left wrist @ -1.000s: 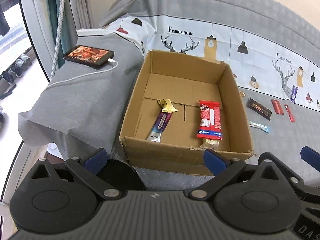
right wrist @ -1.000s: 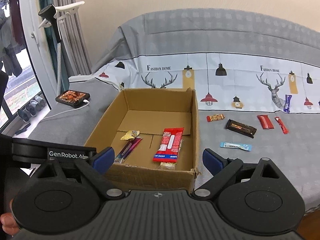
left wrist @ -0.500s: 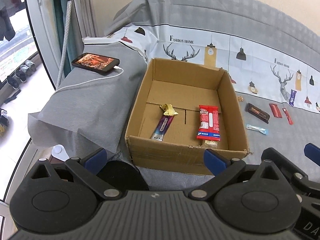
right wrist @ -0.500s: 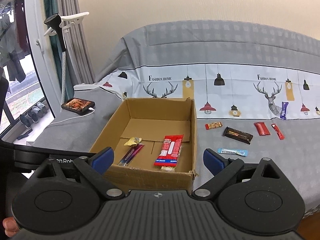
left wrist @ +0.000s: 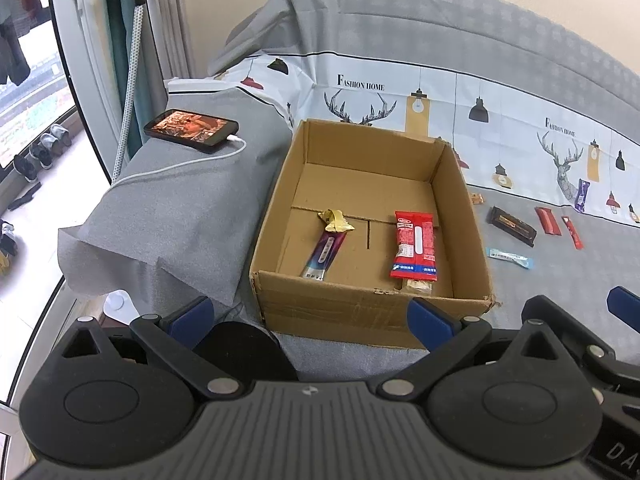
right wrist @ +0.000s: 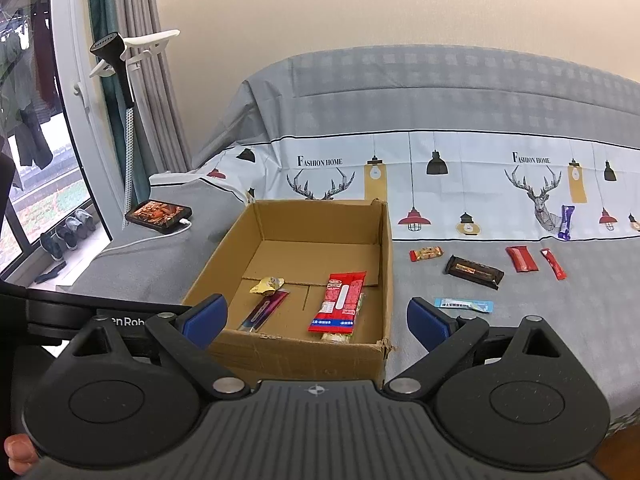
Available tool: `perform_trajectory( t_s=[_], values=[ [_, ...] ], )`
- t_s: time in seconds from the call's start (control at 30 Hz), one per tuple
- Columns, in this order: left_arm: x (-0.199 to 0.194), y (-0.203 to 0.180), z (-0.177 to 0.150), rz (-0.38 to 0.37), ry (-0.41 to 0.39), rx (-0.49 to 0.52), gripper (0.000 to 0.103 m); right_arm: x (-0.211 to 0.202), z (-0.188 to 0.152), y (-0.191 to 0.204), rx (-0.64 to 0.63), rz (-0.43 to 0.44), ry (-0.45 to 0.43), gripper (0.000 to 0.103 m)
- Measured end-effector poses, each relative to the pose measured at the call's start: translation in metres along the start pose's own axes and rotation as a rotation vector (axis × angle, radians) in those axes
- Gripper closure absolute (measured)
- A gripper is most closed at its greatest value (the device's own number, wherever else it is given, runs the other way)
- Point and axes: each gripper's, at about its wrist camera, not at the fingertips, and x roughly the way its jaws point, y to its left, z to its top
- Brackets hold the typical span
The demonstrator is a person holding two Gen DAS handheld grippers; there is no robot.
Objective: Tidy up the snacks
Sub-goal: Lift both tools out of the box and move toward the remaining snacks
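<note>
Snacks sit partly sorted: the open brown cardboard box (right wrist: 304, 280) on the grey-covered bed (right wrist: 480, 360) holds a red wrapped bar (right wrist: 340, 302), a purple stick packet (right wrist: 266, 310) and a crumpled yellow wrapper (right wrist: 267, 284). Six remain beside it, including a dark brown bar (right wrist: 474, 272) and a pale blue sachet (right wrist: 464, 305). Both the left hand-held gripper (left wrist: 310, 314) and right hand-held gripper (right wrist: 316, 318) hover released, grasping nothing.

A home living room: a sofa (right wrist: 460, 92) under a grey "Fashion Home" printed cover fills the view, curtains (right wrist: 136, 92) hang by a large window (right wrist: 36, 184) at ten o'clock, shoes (right wrist: 66, 234) sit beside the glass (laundry hangs outside), and a charging phone (right wrist: 158, 216) rests on the cover.
</note>
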Motion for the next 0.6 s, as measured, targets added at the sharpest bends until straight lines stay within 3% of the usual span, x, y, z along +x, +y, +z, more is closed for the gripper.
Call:
perform_trajectory(
  t_s=[0.6],
  values=[
    [0.016, -0.006, -0.002, 0.009, 0.05, 0.013, 0.0, 0.013, -0.003, -0.007, 0.022, 0.013, 0.034, 0.006]
  ],
)
